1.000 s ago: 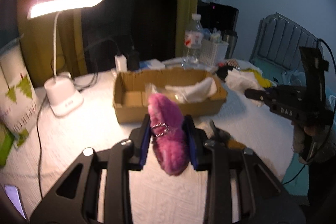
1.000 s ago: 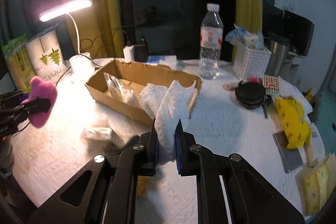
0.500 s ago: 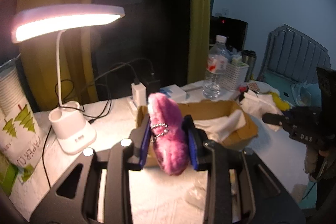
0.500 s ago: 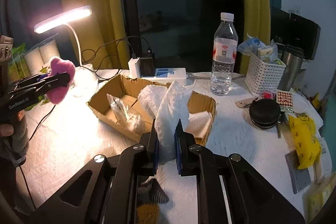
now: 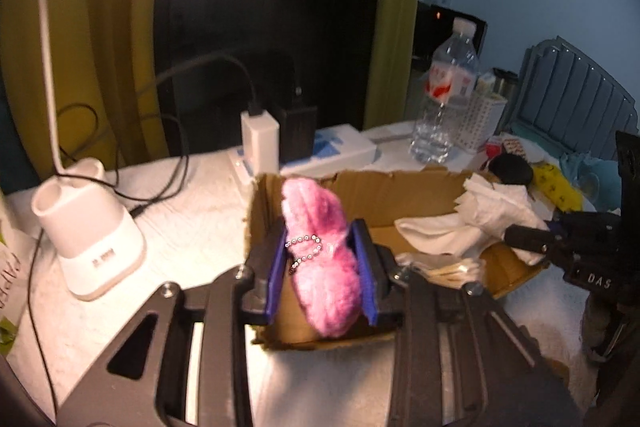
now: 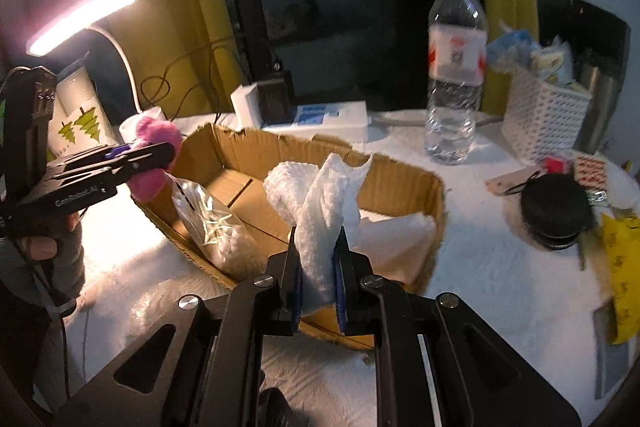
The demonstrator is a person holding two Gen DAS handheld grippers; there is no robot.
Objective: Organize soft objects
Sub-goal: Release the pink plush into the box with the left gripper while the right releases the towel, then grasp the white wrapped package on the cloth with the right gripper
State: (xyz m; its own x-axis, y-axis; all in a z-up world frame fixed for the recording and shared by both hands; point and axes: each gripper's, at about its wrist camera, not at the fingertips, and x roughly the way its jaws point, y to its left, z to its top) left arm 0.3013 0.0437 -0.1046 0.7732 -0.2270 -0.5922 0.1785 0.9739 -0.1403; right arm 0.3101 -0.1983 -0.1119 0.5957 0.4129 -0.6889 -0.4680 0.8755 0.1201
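Observation:
My left gripper (image 5: 320,247) is shut on a pink furry plush (image 5: 320,259) with a bead chain, held over the left end of an open cardboard box (image 5: 384,195). My right gripper (image 6: 318,247) is shut on a white cloth (image 6: 324,203), held over the box's near wall (image 6: 438,187). The left gripper with the plush (image 6: 154,151) also shows in the right wrist view at the box's left end. The right gripper (image 5: 532,237) shows in the left wrist view at the box's right end, with the cloth (image 5: 496,203). A clear plastic bag (image 6: 212,219) and more white cloth (image 6: 392,231) lie inside the box.
A lit desk lamp (image 5: 88,235) stands left of the box. Chargers (image 5: 260,143) with cables, a water bottle (image 6: 456,67), a white basket (image 6: 544,111), a black round case (image 6: 556,211) and a yellow packet (image 6: 620,267) sit around on the white table cover (image 6: 500,275).
Both grippers have moved closer to the box. The left gripper with the plush has come over its left end; the right gripper with the cloth has come up to its near wall.

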